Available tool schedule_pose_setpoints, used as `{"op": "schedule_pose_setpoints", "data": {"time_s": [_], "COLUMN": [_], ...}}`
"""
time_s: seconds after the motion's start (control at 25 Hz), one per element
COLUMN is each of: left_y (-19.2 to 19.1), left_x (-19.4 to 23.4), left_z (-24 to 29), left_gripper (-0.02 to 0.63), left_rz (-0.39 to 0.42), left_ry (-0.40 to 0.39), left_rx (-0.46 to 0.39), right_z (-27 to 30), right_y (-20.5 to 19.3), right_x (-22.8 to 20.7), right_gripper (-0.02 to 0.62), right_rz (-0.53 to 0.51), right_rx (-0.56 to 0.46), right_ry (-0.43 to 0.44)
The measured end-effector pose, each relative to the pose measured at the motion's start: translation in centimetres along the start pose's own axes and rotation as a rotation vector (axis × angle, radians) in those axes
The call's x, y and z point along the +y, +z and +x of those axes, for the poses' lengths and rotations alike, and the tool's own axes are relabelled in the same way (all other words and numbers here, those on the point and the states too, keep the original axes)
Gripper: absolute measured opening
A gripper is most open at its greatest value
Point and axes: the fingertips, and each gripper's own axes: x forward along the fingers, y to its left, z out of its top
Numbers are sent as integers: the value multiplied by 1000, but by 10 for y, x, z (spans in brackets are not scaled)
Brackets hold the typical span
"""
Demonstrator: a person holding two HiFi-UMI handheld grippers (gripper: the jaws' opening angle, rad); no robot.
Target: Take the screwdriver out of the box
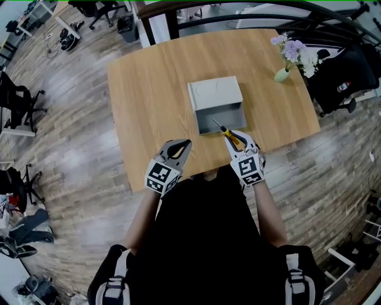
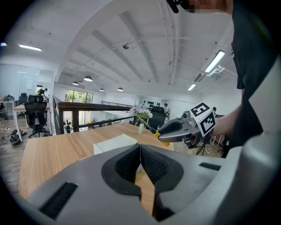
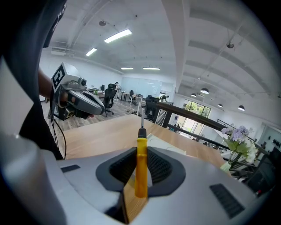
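Note:
A screwdriver (image 1: 229,132) with a yellow handle and thin metal shaft is clamped in my right gripper (image 1: 237,140), lifted above the table's near edge, shaft pointing toward the box. From the right gripper view the screwdriver (image 3: 141,165) stands upright between the ribbed pads. The grey open box (image 1: 216,105) sits in the middle of the wooden table (image 1: 149,89); I see nothing inside it. My left gripper (image 1: 181,148) hovers at the near edge, jaws closed together with nothing between them. The left gripper view shows the right gripper (image 2: 169,130) holding the screwdriver (image 2: 158,134).
A small green vase of purple flowers (image 1: 290,56) stands at the table's far right corner. Office chairs (image 1: 21,101) and clutter ring the table on the wooden floor. A railing (image 1: 196,9) runs behind the table's far edge.

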Motion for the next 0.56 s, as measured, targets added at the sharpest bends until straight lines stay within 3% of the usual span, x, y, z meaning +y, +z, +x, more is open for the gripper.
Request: {"op": "schedule_pose_setpoints", "data": {"time_s": [0.56], "left_y": [0], "left_x": [-1], "left_z": [3], "left_gripper": [23], "left_rz": [8], "left_ry": [-8], "left_rx": [-4], "right_z": [0], "right_y": [-3], "right_x": [-1], "right_gripper": [84], "right_rz": [-4], "right_rx": [11], "right_ry": [1]}}
